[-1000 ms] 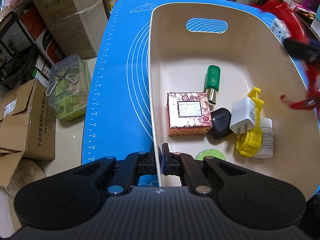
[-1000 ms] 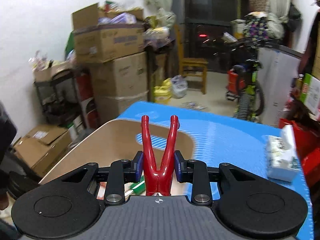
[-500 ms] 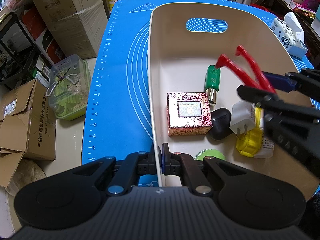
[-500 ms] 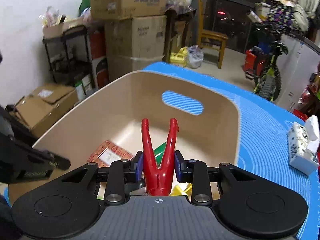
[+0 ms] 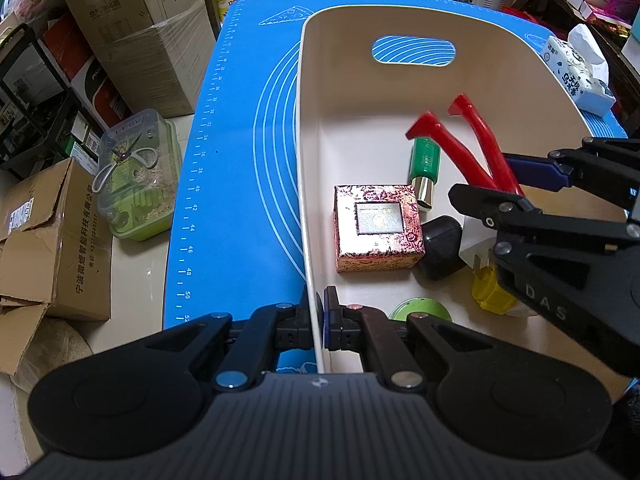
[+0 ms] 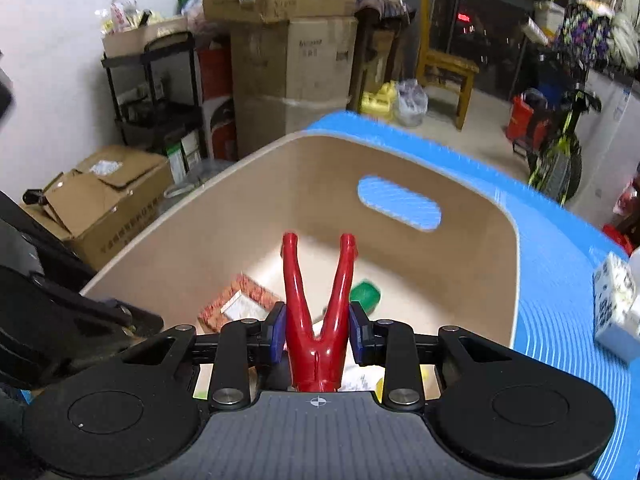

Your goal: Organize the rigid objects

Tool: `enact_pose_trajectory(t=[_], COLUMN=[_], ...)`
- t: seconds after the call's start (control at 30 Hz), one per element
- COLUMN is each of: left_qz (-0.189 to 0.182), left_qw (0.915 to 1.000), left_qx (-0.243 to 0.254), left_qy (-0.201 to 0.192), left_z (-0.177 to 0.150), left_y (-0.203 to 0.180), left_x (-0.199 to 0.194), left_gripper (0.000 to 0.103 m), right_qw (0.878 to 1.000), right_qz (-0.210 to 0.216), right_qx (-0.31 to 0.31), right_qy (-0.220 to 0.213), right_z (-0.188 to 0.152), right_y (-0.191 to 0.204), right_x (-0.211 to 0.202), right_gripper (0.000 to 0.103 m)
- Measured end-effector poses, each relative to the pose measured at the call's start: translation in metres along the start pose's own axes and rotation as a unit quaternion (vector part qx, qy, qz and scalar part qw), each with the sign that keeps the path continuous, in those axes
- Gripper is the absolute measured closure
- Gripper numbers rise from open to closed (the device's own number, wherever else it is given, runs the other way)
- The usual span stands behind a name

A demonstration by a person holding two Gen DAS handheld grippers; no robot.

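Your left gripper (image 5: 318, 312) pinches beige bin (image 5: 520, 92) near-left wall. Right gripper (image 6: 318, 330) clamps red Y-shaped piece (image 6: 318, 300), possibly slingshot, above bin interior. Placing step; next lower, release on bare far floor.

The right gripper (image 6: 318, 330) clamps a red Y-shaped piece (image 6: 318, 312), its two prongs pointing forward over the beige bin (image 6: 472, 276). Below lie a patterned box (image 6: 236, 306) and a green item (image 6: 366, 294). The bin sits on a blue mat (image 6: 560, 280).
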State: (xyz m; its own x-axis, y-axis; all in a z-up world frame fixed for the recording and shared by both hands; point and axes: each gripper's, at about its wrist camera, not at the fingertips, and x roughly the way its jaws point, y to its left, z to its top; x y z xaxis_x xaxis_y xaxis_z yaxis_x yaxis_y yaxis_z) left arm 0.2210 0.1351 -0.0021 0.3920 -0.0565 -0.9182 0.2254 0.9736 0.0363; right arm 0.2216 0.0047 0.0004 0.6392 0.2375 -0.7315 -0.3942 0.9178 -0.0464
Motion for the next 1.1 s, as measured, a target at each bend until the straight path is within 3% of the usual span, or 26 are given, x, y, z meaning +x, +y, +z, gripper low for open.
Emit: enact_pose_trajectory(t=[0.03, 0.17, 0.27, 0.4, 0.47, 0.5, 0.53, 0.57, 0.63, 0.83, 1.1], left_qz=[0.000, 0.002, 0.005, 0.001, -0.002, -0.002, 0.000, 0.003, 0.006, 0.009, 0.032], left_qw=[1.0000, 1.0000, 1.0000, 0.9999, 0.9997, 0.9996, 0.9992, 0.9987, 0.9976, 0.9948, 0.9898], left_qx=[0.000, 0.000, 0.002, -0.002, -0.001, 0.000, 0.001, 0.001, 0.003, -0.020, -0.014], left_qy=[0.000, 0.001, -0.004, -0.015, -0.023, -0.029, -0.039, -0.050, -0.069, -0.099, -0.138], left_z=[0.000, 0.001, 0.001, 0.000, 0.000, 0.000, 0.000, -0.001, -0.002, -0.005, -0.023], left_y=[0.000, -0.001, -0.002, -0.001, -0.002, -0.003, -0.005, -0.006, -0.010, -0.015, -0.032], left_x=[0.000, 0.000, -0.001, -0.006, -0.012, -0.015, -0.020, -0.025, -0.036, -0.068, -0.118], left_gripper=[0.098, 0.097, 0.097, 0.095, 0.079, 0.069, 0.050, 0.039, 0.034, 0.031, 0.028], right_qw=[1.000, 1.000, 1.000, 0.999, 0.999, 0.998, 0.998, 0.998, 0.997, 0.994, 0.991], right_qz=[-0.002, -0.010, -0.008, -0.013, -0.016, -0.019, -0.022, -0.025, -0.032, -0.050, -0.064], right_qx=[0.004, 0.014, 0.020, 0.032, 0.040, 0.044, 0.049, 0.053, 0.062, 0.078, 0.084], right_qy=[0.005, -0.004, -0.006, -0.016, -0.024, -0.027, -0.030, -0.032, -0.039, -0.057, -0.086], right_z=[0.000, 0.002, 0.000, -0.004, -0.005, -0.006, -0.007, -0.007, -0.009, -0.018, -0.024], right_y=[-0.001, -0.005, -0.006, -0.010, -0.013, -0.015, -0.016, -0.019, -0.024, -0.034, -0.033], right_x=[0.001, -0.003, -0.007, -0.019, -0.026, -0.030, -0.035, -0.039, -0.049, -0.084, -0.143], right_gripper=[0.062, 0.033, 0.028, 0.012, 0.007, 0.007, 0.006, 0.005, 0.002, 0.002, 0.002])
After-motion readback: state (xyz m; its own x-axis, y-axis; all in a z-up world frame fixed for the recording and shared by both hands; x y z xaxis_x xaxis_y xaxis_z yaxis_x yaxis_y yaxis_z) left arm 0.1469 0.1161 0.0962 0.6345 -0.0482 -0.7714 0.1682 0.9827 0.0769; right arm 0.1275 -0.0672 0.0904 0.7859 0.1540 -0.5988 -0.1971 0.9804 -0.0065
